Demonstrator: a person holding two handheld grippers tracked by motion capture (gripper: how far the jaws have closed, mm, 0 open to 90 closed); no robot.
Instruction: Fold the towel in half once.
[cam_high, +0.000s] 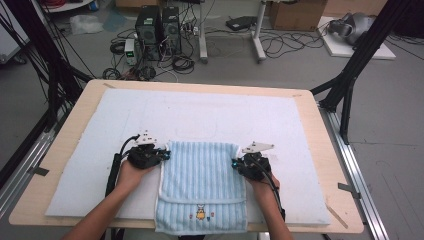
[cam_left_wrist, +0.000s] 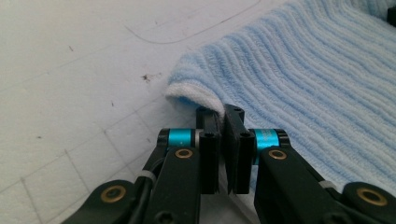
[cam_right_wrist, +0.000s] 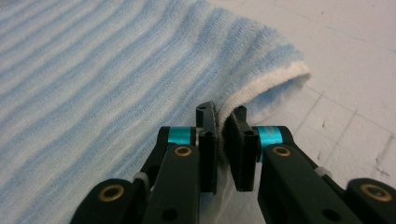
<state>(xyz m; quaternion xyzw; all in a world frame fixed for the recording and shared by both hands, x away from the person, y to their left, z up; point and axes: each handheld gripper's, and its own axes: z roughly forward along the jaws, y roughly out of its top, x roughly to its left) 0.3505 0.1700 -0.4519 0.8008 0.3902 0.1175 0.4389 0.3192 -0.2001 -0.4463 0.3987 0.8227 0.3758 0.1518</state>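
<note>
The blue striped towel (cam_high: 202, 187) is laid flat on the white pad (cam_high: 90, 165), at the pad's near middle, with its near end hung over the table edge and a small printed figure (cam_high: 200, 214) on that end. Step in hand, judged: folding the towel by its far corners.

Left gripper (cam_left_wrist: 223, 122) is clamped nearly shut on the towel's far-left corner, white hem pinched between the pads. Right gripper (cam_right_wrist: 223, 122) is likewise closed tight on the far-right corner hem (cam_right_wrist: 261, 88). Only thin edges are held, nothing else.

To be done well: both corners should be lifted together and level, so the far edge is kept taut and straight. They should be carried toward the near end at equal pace, then lowered square onto the towel's side hems. Grip should not be eased until the edges are matched. Risk, judged: the thin hem may be slipped out if pulled sideways.
</note>
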